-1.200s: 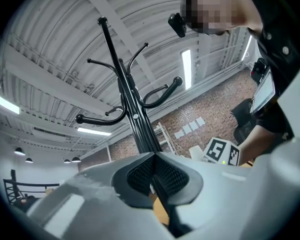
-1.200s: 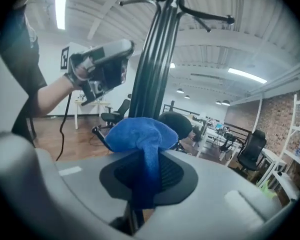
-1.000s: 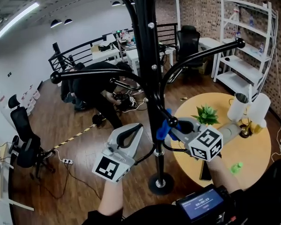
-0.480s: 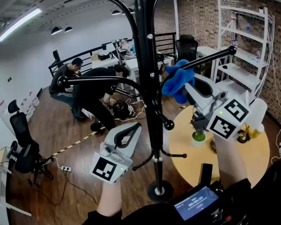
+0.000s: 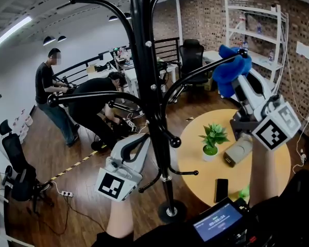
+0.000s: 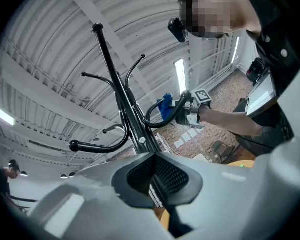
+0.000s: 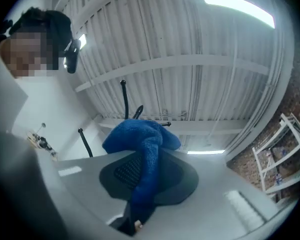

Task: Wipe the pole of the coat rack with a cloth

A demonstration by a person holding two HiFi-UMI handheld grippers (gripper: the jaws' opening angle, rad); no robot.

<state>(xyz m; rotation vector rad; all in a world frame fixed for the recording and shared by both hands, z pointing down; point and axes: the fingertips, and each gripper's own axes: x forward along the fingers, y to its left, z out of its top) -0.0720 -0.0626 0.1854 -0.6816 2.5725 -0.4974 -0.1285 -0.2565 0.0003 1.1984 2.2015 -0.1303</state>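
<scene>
Cloth (image 5: 229, 68) (pinched by right gripper (image 5: 239, 84)) has moved outward along hook (image 5: 195, 76); left gripper (image 5: 143, 138) clamps pole (image 5: 144, 60).

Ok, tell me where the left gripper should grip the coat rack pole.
Probably the bare straight stretch of the pole just above its lowest hooks, from the left, where the left gripper sits. The pole stands upright, so close the jaws across it.

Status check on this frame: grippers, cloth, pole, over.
Left gripper shut on black metal coat-rack pole. Right gripper shut on blue fluffy cloth, raised. Cloth at tip of a curved hook arm, off the pole.
</scene>
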